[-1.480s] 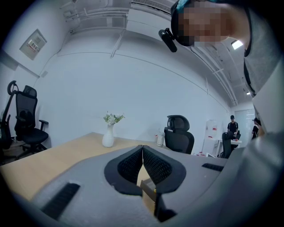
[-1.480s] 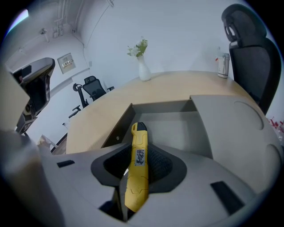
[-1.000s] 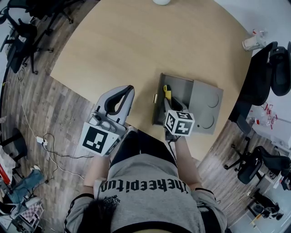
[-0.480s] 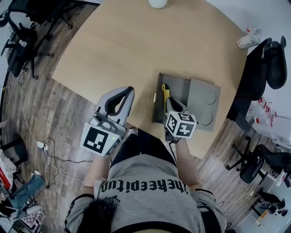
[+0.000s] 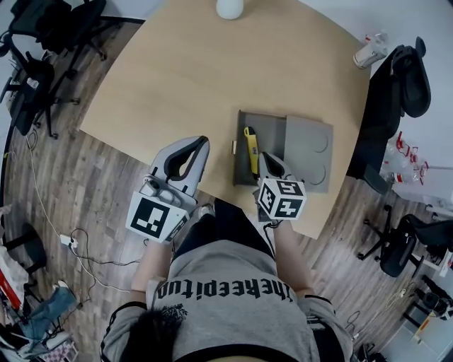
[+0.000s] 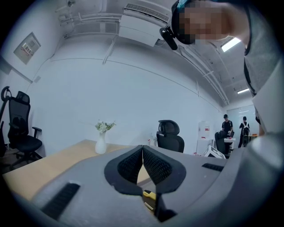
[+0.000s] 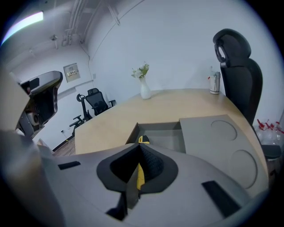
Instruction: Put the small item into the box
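A grey box [image 5: 311, 150] lies on the round wooden table [image 5: 184, 71], its open tray [image 5: 272, 133] on the left side. The small item, a yellow and black cutter [image 5: 249, 150], lies in the tray along its left wall. My right gripper [image 5: 264, 158] hovers just above the tray's near end. Its jaws have just been closing and now stand shut with nothing between them. In the right gripper view the cutter [image 7: 143, 140] shows beyond the shut right gripper [image 7: 140, 149]. My left gripper [image 5: 204, 140] is shut and empty, off the table's near edge; its shut tips [image 6: 142, 149] point level.
A white vase [image 5: 229, 7] stands at the table's far edge. A bottle [image 5: 367, 51] stands at the right edge beside a black office chair [image 5: 410, 74]. More chairs [image 5: 42, 42] and cables crowd the floor at left. The person's body is close behind both grippers.
The right gripper has lifted out of the tray and back toward the person, leaving the yellow cutter lying in the box. The left gripper has barely shifted.
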The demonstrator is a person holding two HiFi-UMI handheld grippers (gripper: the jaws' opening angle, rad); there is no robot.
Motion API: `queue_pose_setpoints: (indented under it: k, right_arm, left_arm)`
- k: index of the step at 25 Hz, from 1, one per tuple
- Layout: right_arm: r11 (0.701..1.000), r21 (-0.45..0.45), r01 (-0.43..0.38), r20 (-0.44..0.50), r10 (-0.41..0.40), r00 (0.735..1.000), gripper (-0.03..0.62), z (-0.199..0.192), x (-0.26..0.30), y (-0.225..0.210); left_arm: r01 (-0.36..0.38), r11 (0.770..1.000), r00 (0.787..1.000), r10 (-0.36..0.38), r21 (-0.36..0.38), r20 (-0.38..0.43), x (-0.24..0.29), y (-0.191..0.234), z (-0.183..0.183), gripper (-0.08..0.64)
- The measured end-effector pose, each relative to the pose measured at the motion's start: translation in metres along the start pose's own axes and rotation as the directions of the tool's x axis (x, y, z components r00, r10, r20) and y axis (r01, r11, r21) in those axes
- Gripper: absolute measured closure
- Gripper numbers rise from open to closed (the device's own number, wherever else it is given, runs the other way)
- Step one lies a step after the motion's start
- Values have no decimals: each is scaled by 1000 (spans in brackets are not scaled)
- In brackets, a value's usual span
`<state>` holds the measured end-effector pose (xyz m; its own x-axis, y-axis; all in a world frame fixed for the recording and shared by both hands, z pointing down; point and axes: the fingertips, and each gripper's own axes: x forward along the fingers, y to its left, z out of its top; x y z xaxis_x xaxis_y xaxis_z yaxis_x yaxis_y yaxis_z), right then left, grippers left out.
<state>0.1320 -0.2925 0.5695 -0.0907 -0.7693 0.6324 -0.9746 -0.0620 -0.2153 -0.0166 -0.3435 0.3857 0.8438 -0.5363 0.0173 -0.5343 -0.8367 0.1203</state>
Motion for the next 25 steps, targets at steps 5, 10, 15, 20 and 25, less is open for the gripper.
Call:
queue_pose_setpoints:
  k: [5, 10, 15, 20, 25]
  right_arm:
    - [1000, -2, 6, 44, -6, 999, 586, 7, -21, 3]
    - [1000, -10, 13, 97, -12, 995, 586, 13, -44, 6]
    - [999, -23, 28, 161, -24, 987, 586, 22, -70, 11]
    - [999, -31, 37, 221, -29, 975, 586, 30, -96, 18]
    - [998, -40, 45, 277, -32, 960, 586, 38, -119, 28]
  left_arm:
    - [33, 999, 999, -34, 14, 13, -3, -15, 8, 543]
    - [71, 997, 997, -71, 28, 22, -8, -32, 13, 543]
    - [104, 994, 994, -105, 39, 31, -15, -47, 16, 543]
    - [130, 990, 991, -132, 47, 37, -22, -61, 19, 543]
    - [151, 987, 987, -153, 56, 42, -31, -70, 23, 543]
